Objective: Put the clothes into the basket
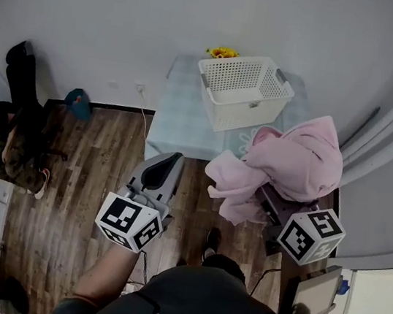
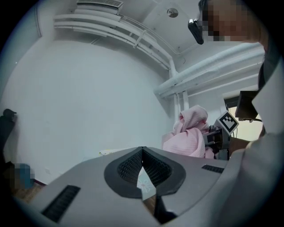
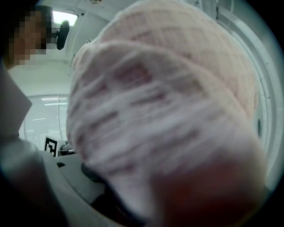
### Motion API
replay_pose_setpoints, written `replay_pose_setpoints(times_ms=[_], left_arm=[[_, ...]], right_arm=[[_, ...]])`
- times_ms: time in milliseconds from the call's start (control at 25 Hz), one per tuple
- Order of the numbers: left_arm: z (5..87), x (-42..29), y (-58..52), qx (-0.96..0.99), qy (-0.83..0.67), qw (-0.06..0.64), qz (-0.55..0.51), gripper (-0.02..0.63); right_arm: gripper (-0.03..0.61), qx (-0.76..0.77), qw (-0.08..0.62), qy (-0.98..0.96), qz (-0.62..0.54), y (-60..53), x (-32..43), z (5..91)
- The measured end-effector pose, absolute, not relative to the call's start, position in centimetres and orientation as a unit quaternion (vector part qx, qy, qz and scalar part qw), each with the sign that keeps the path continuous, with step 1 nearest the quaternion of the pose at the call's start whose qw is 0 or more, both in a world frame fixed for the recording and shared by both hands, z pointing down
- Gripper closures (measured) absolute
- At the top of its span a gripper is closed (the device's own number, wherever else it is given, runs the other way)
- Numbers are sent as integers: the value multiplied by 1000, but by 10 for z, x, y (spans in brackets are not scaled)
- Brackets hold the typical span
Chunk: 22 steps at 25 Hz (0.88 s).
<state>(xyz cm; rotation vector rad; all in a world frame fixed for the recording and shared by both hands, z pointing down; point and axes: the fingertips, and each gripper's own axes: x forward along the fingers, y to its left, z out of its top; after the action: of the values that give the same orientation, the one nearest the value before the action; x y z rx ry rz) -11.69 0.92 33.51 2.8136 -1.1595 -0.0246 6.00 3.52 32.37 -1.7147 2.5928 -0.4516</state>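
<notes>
Pink garment (image 1: 296, 161) held up, near the white basket (image 1: 217, 71)

The right gripper (image 1: 272, 201) pinches a thick bunch of the pink garment. The cloth drapes over its jaws and hangs at the near edge of the table (image 1: 180, 120), where the basket stands. The left gripper (image 1: 170, 159) is over the floor, with its jaws pressed together and nothing between them.
</notes>
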Motion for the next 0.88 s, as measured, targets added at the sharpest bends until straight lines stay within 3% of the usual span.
replay_pose_setpoints(times_ms=[240,880], left_arm=[[330,-53,-112,918,-393,39,9,606],[308,1,-185,919,-394,25,5,606]], right_arm=[[215,-531,14,834,-148,-87,125,327],[213,-526,6,841,-128,-165,186,301]])
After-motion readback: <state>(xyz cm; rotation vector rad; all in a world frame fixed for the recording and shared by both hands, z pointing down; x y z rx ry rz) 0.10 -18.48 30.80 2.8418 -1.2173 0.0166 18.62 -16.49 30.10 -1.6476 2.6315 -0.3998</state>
